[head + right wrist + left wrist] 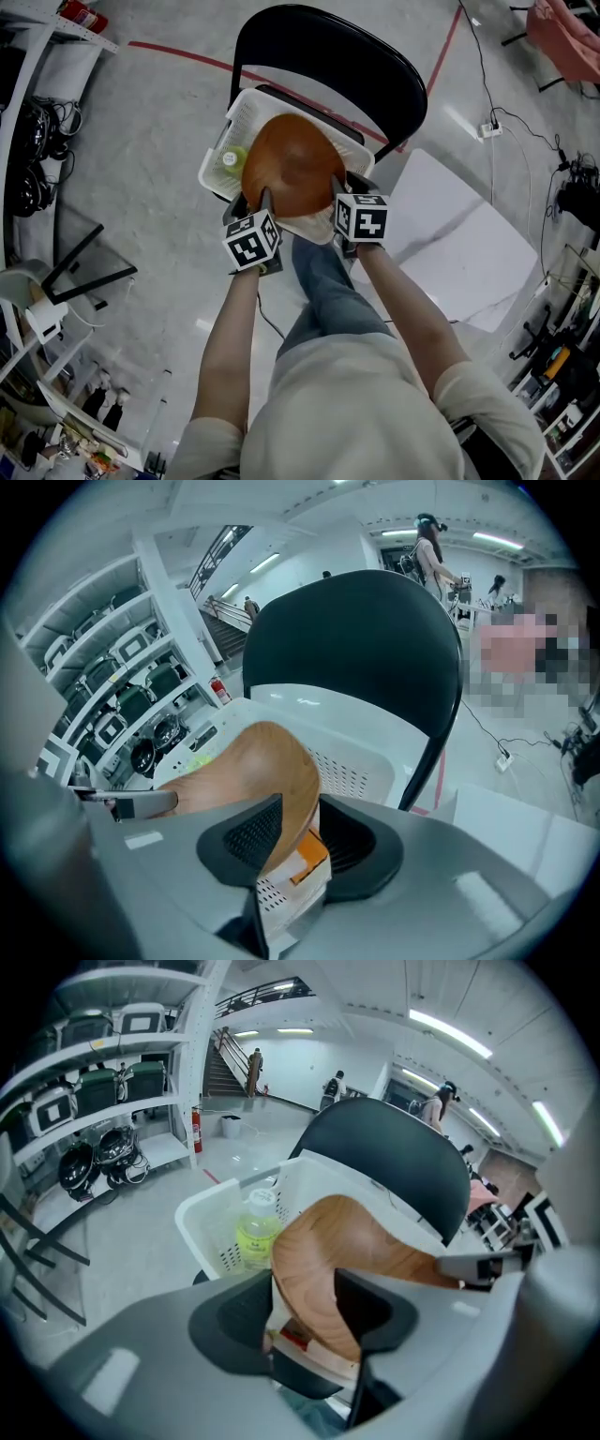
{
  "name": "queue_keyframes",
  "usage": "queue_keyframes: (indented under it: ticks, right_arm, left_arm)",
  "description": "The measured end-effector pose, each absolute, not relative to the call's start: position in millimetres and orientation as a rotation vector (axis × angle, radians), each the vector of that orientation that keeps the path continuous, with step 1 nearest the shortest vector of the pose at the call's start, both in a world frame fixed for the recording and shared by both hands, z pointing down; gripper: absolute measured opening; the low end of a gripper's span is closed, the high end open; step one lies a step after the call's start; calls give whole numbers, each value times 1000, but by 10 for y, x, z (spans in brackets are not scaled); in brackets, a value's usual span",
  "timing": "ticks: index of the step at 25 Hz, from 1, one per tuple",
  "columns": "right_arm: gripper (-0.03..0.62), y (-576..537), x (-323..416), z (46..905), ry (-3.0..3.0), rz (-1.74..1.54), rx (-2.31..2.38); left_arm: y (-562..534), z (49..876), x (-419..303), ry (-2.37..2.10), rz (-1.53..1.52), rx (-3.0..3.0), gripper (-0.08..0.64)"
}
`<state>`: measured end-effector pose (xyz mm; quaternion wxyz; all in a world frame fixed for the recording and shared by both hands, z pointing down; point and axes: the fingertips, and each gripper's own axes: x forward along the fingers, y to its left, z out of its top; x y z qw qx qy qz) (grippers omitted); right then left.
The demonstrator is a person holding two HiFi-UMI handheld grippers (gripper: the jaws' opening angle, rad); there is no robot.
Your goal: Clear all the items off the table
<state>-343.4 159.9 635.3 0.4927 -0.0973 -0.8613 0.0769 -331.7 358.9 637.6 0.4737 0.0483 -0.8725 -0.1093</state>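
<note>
Grey polished floor (141,122) spreads beneath a black chair (375,66) bearing a white basket (246,108), where a person lowers a wooden bowl (291,169) with both grippers. The bowl lies tilted across the basket's top, above a bottle (232,157) and resting on a carton (305,860), its near edge jutting toward the person. The left gripper (302,1312) stands released, jaws wide apart with the bowl's rim loose between them. The right gripper (300,841) is only slightly parted, the rim leaning on one pad with a gap at the other, so no firm clamp shows. The danger appears to be the perch: propped on the carton rather than seated inside, the bowl could slide off the near edge to the floor once the last support goes. A jaw drawn back carelessly could also hook the rim and drag the bowl out. The basket seems to overhang the seat, so a downward push might tip it.
</note>
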Motion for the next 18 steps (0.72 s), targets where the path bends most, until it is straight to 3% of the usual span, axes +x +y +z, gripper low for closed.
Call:
queue_keyframes:
  ticks: [2,15,18]
  right_arm:
    - [127,1591,-3428,6327,-2106,178,-244]
    - [106,1633,-3368,6232,-2129,165,-284]
    - [75,1646,-3328,6205,-2132,152,-290]
  left_arm:
    - [3555,6354,-3301,-2145,-248,130,198]
    - [3541,6232,-3317,-2173,-223,143,195]
    - [3535,6183,-3297,-2179,-224,138,148]
